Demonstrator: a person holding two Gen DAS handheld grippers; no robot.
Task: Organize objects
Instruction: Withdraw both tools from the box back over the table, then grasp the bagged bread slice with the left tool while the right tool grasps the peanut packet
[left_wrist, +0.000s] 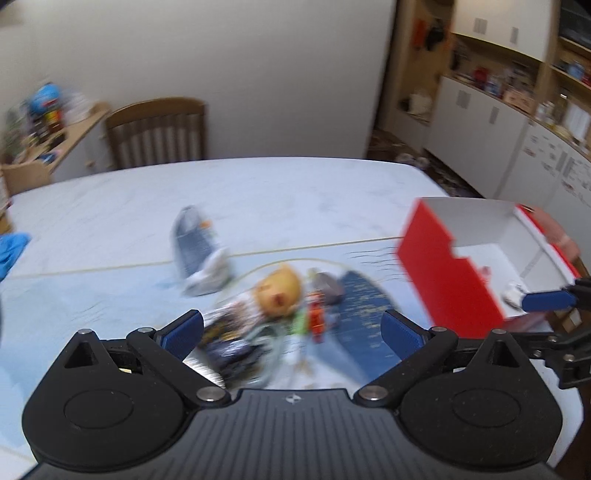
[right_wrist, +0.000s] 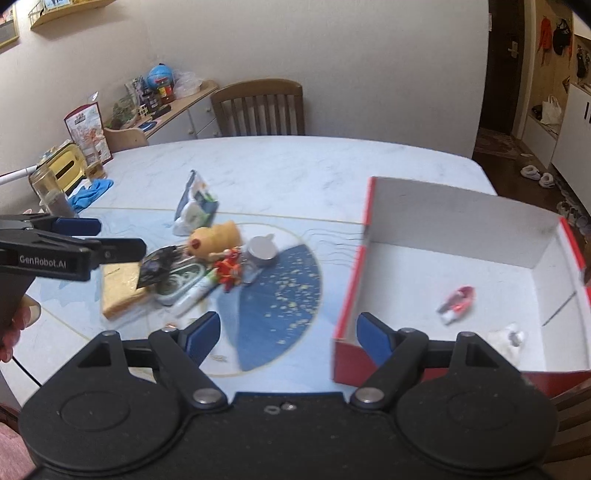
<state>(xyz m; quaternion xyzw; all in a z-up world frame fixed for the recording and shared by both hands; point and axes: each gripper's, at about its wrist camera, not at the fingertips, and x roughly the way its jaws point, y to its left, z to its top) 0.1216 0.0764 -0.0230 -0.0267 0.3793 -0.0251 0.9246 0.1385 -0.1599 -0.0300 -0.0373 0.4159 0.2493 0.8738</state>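
Toy pile (right_wrist: 207, 266), soft plush, by red cardboard box (right_wrist: 349, 291); both hand-held grippers wide, empty.

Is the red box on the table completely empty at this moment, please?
No, the red box already holds two small things on its white floor: a pink-and-white item and a white item.

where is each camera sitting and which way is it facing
Left wrist: on the left gripper, angled down at the toy pile with the plush toy; its open jaws and the right gripper's tip show.
Right wrist: on the right gripper, angled down at the table; its open jaws, the left gripper and a hand show.
Shared: toy pile, red box, chair.
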